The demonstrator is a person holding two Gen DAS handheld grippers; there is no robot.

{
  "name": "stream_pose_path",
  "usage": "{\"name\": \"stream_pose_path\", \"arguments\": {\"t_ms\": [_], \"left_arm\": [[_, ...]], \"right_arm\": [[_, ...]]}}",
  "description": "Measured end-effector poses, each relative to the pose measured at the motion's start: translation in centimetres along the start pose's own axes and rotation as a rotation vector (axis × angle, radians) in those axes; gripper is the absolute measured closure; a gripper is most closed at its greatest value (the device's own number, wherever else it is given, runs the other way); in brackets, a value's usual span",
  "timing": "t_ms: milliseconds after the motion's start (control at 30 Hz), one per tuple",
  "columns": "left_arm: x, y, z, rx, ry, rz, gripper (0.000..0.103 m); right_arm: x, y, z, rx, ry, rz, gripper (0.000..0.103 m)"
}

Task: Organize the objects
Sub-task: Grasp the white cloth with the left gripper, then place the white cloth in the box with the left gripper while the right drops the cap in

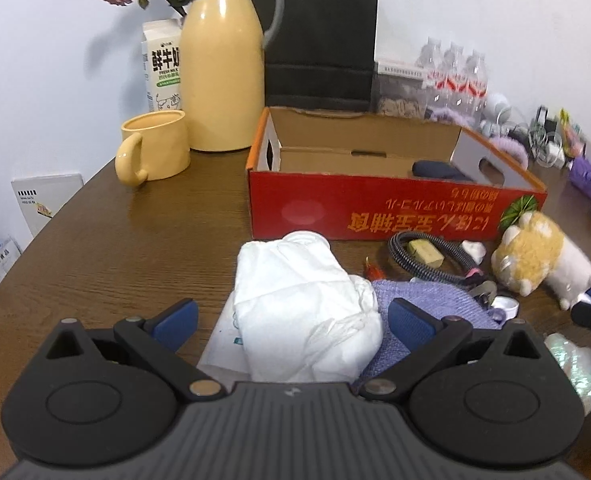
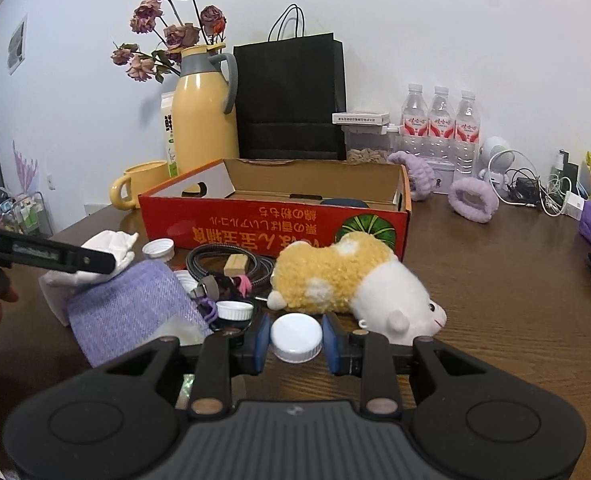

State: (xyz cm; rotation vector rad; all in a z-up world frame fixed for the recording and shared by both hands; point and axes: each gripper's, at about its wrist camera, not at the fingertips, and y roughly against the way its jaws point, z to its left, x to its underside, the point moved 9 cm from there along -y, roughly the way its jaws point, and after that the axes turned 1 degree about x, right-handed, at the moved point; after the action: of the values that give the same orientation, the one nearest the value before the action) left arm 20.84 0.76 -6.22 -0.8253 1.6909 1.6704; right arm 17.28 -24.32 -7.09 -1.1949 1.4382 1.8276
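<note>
Between the right gripper (image 2: 295,340) pads: round white plastic cap (image 2: 296,338), pinched for boxing. Ahead, beyond the yellow-and-white plush toy (image 2: 351,284): open red cardboard box (image 2: 255,232), near wall to clear. Left gripper (image 1: 291,320): spread, straddling the crumpled white cloth (image 1: 303,312). Open wooden table (image 2: 495,280) lies rightward.

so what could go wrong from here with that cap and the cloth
The right tongs pinch the white cap only by its smooth rim, so it might slip out before reaching the red box. The left tongs stand open around the white cloth, which overlaps the purple pouch; closing could snag both.
</note>
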Motion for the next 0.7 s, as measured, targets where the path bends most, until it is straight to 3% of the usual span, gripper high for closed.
{"name": "stream_pose_path", "arguments": {"t_ms": [300, 533, 700], "left_arm": [[0.51, -0.94, -0.01, 0.011, -0.004, 0.015, 0.0], [0.5, -0.72, 0.25, -0.003, -0.004, -0.01, 0.022], [0.5, -0.4, 0.69, 0.007, 0.013, -0.023, 0.029]], "right_arm": [[-0.1, -0.32, -0.1, -0.013, -0.02, -0.012, 0.076], [-0.18, -0.44, 0.01, -0.021, -0.023, -0.017, 0.076], [-0.11, -0.45, -0.01, -0.016, -0.024, -0.016, 0.076]]}}
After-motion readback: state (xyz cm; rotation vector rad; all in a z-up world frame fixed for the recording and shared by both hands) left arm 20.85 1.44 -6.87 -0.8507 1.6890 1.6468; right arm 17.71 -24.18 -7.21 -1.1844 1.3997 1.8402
